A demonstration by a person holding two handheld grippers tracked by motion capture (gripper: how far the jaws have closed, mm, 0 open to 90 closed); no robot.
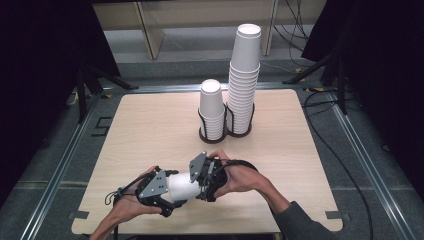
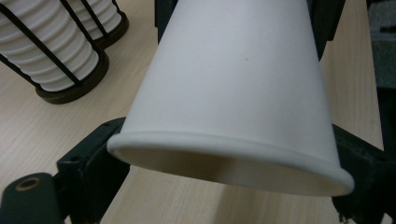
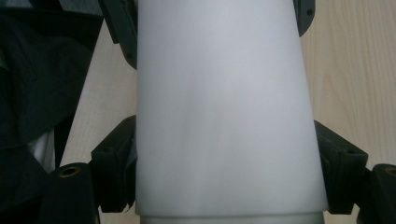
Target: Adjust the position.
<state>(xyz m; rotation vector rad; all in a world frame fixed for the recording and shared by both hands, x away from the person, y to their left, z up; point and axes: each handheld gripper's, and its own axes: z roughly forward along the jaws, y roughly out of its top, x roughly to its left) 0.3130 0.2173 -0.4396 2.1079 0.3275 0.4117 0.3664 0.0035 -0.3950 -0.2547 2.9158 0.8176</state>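
Observation:
A white paper cup (image 1: pixel 182 186) lies on its side in the air just above the front of the wooden table (image 1: pixel 145 125), held between both grippers. My left gripper (image 1: pixel 172 194) is shut on the cup at its rim end; in the left gripper view the rim and open mouth (image 2: pixel 229 163) sit between my black jaws. From the right, my right gripper (image 1: pixel 196 181) is shut on the other end, its jaws pressing both sides of the cup wall (image 3: pixel 229 140). The two grippers face each other, almost touching.
At the table's middle back stand two stacks of white cups in black wire holders: a short stack (image 1: pixel 212 110) (image 2: pixel 51 51) and a tall stack (image 1: pixel 244 75) to its right. Dark stands and cables lie on the floor around the table.

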